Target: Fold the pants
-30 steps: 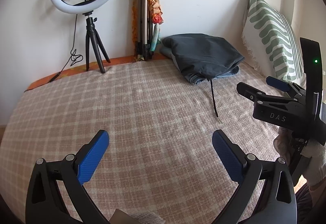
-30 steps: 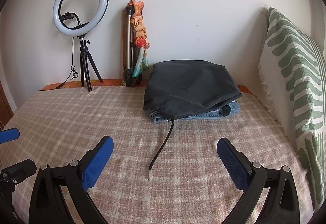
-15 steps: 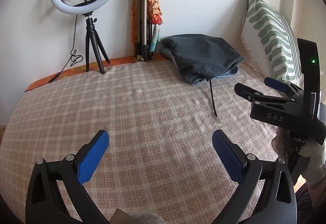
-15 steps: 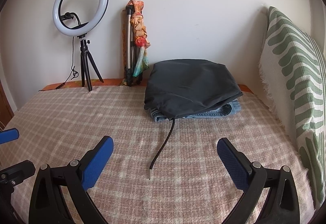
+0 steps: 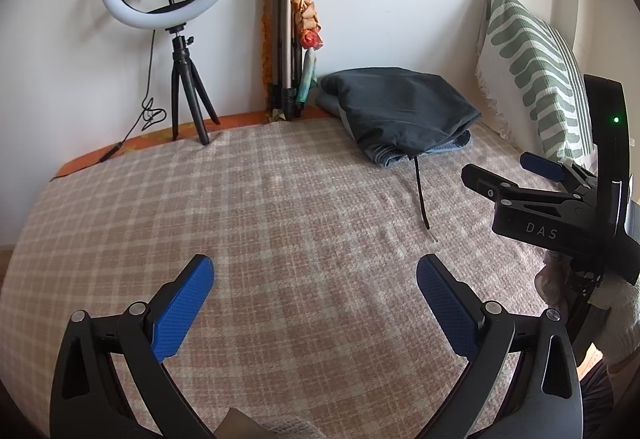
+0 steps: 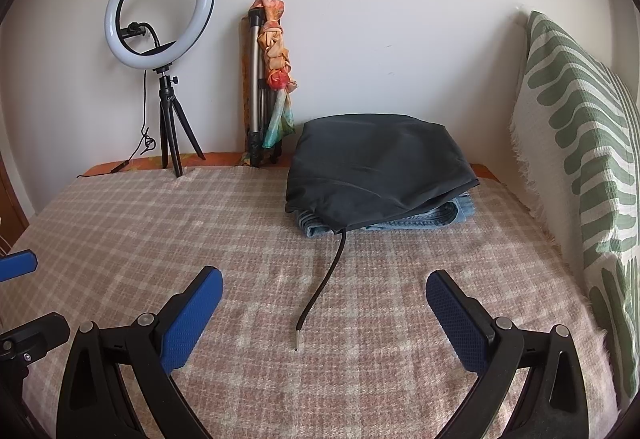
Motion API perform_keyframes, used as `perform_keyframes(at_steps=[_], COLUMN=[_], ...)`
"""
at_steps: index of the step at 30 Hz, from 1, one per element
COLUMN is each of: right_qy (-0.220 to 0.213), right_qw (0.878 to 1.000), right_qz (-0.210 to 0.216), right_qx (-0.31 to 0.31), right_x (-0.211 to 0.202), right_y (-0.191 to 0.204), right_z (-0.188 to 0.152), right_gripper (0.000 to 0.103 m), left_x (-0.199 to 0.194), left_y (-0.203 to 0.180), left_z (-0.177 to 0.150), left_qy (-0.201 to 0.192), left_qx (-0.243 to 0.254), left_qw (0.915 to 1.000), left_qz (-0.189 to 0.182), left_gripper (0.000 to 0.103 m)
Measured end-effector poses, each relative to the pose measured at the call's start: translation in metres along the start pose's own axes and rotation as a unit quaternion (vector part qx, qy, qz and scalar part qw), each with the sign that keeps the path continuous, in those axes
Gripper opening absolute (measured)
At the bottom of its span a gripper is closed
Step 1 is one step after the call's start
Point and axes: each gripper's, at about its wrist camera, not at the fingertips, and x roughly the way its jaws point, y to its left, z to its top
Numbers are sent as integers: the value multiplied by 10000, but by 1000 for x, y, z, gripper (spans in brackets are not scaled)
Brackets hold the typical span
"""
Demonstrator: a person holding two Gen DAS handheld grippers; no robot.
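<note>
Matt dark cloth pants (image 6: 376, 163), woven checked blanket (image 6: 200, 231)

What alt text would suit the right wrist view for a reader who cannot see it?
The open right gripper hovers over a plaid bedspread, facing dark folded pants stacked on folded jeans, a black drawstring trailing forward. A ring light stands at the wall, a green-patterned pillow right.
</note>
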Motion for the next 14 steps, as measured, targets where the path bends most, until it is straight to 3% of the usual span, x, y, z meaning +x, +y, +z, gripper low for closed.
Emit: perform_keyframes(at_steps=[14], right_qy=[25], right_qw=[10000], right_qz=[4], right_qx=[11], right_x=[1], right_y=[0], right_z=[-1], right_gripper=[103], left_x=[-3], left_y=[1], left_z=[1], left_qy=[5], left_qx=[-82], left_qw=[9999], left_qz=[-92], left_gripper=[101])
